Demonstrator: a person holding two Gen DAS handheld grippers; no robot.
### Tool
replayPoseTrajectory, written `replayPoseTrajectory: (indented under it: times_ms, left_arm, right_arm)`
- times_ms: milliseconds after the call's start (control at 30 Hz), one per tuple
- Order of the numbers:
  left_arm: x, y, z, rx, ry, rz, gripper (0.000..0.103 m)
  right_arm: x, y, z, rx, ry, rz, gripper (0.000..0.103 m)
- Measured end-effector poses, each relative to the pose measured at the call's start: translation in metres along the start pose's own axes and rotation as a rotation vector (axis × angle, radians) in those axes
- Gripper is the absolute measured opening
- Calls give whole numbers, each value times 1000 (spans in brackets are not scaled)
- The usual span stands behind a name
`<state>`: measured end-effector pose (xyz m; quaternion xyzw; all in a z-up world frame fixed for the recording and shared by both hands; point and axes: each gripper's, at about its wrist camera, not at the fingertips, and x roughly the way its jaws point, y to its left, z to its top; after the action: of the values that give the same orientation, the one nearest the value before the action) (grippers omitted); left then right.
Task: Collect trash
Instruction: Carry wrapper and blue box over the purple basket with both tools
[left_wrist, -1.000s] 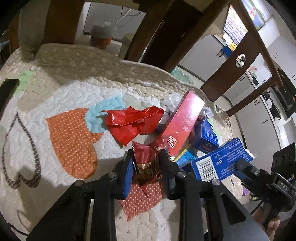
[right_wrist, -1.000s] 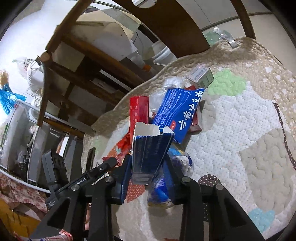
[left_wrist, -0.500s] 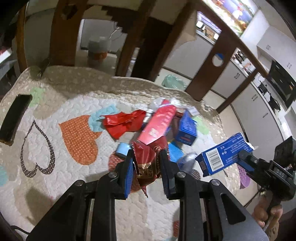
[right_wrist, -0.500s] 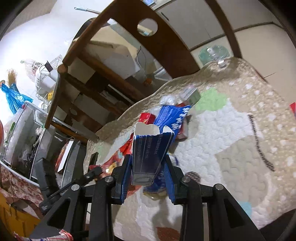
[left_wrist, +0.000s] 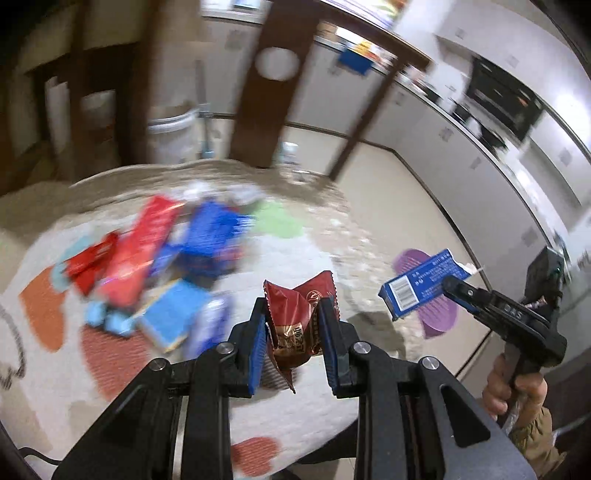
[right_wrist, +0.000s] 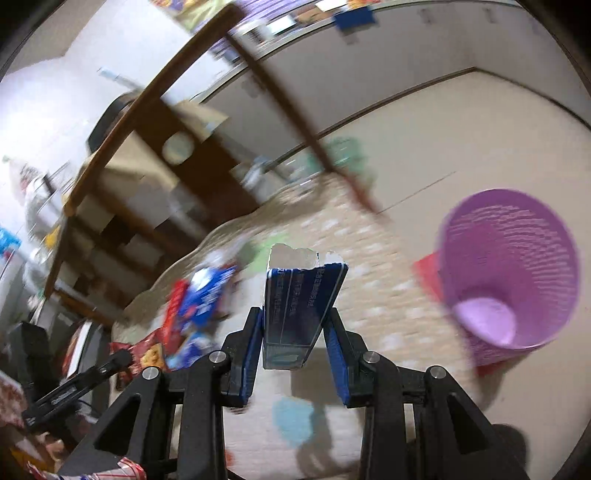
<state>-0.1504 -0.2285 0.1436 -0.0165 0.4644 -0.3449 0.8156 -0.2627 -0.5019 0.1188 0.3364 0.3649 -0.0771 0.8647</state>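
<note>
My left gripper (left_wrist: 293, 325) is shut on a crumpled dark red snack wrapper (left_wrist: 297, 325), held above the quilted mat (left_wrist: 288, 258). My right gripper (right_wrist: 293, 328) is shut on a torn blue carton (right_wrist: 301, 295); the same blue carton (left_wrist: 424, 284) shows at the right in the left wrist view, over the mat's edge. A purple mesh waste basket (right_wrist: 513, 266) stands on the floor to the right, partly hidden behind the carton in the left wrist view as the purple basket (left_wrist: 439, 317). A blurred pile of red and blue packaging (left_wrist: 166, 258) lies on the mat to the left.
A wooden chair back (left_wrist: 269, 85) with a round hole rises beyond the mat. White cabinets (left_wrist: 461, 122) line the far wall. A red object (right_wrist: 428, 273) sits beside the basket. A person's hand (left_wrist: 517, 391) grips the right tool's handle.
Both grippers have lifted and swung right, away from the trash pile, each keeping its item. The purple basket has come into view on the right.
</note>
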Motion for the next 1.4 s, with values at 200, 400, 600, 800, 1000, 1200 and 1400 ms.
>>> replayPoseTrajectory:
  times_ms: [200, 400, 600, 800, 1000, 1200, 1400]
  left_arm:
    - [47, -68, 16, 97, 60, -80, 26]
    - [88, -126, 25, 172, 117, -124, 26]
    - [130, -176, 28, 239, 172, -141, 26]
    - [174, -211, 27, 274, 227, -139, 26]
    - [213, -227, 26, 286, 277, -119, 26]
    - [244, -233, 20, 284, 324, -96, 26]
    - [260, -234, 18, 296, 340, -82, 26]
  right_arm:
    - [-30, -61, 14, 71, -61, -98, 36]
    - [-44, -103, 25, 105, -94, -166, 36]
    - [-47, -132, 31, 103, -107, -237, 36]
    - [-32, -164, 32, 135, -80, -279, 36]
    - [-15, -191, 32, 159, -51, -303, 36]
    - [3, -209, 28, 164, -17, -330, 36]
    - [18, -220, 27, 159, 9, -344, 36]
